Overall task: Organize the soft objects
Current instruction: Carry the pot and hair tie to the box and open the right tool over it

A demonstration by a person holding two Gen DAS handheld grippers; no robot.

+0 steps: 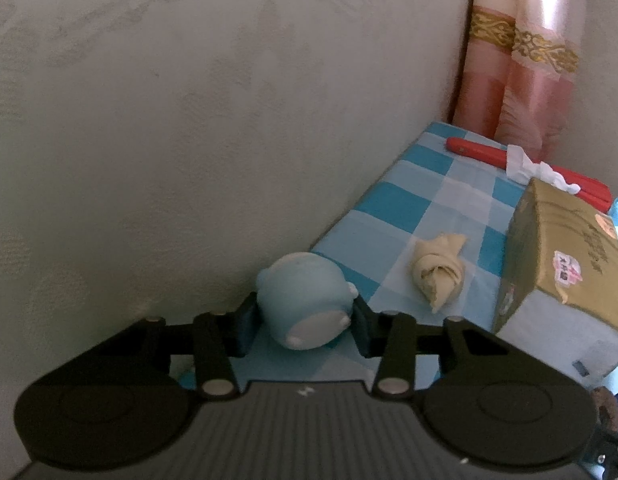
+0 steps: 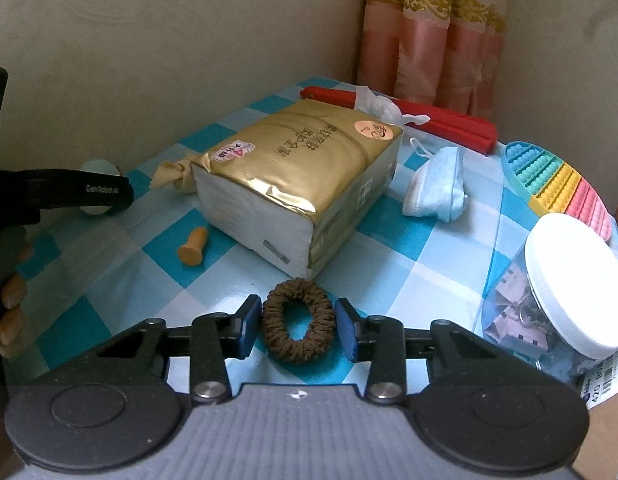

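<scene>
A pale blue squishy toy with white patches sits at the near corner of the blue checked tablecloth, close to the wall. My left gripper is shut on it, one pad against each side. In the right wrist view a brown hair scrunchie lies flat on the cloth. My right gripper has its pads pressed on the scrunchie's two sides. The left gripper's black finger shows at that view's left edge, mostly hiding the toy.
A gold tissue pack fills the table's middle, with a knotted beige cloth and an orange rubber piece to its left. A face mask, a red folded object, a rainbow bubble toy and a white-lidded clip jar stand to the right.
</scene>
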